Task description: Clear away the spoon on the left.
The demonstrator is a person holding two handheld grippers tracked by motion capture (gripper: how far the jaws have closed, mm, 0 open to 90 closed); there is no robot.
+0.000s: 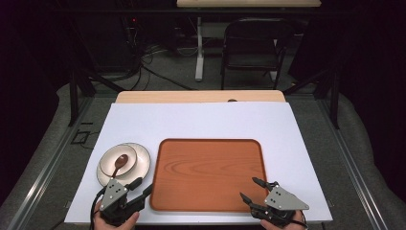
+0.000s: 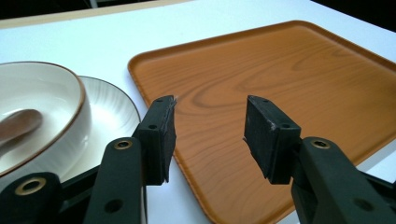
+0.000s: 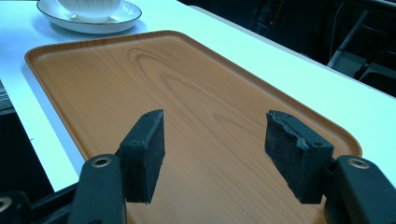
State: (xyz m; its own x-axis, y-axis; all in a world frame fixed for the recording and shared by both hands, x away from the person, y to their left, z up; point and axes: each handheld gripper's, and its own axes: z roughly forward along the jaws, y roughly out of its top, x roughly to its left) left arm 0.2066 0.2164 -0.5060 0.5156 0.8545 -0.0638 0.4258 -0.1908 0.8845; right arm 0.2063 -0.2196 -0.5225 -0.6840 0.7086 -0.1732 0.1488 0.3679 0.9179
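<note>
Your white-covered table carries the rectangular wood-grain orange tray dead centre between both tongs. Left tongs gape empty at its left edge; right tongs gape empty too, over its near-right corner, equally near.

A tray lies on the table, toward its near edge. Just left of the tray sits a plate with a bowl on it, and a spoon rests in the bowl. The left gripper hovers at the tray's near left corner, the right gripper over its near right corner.
</note>
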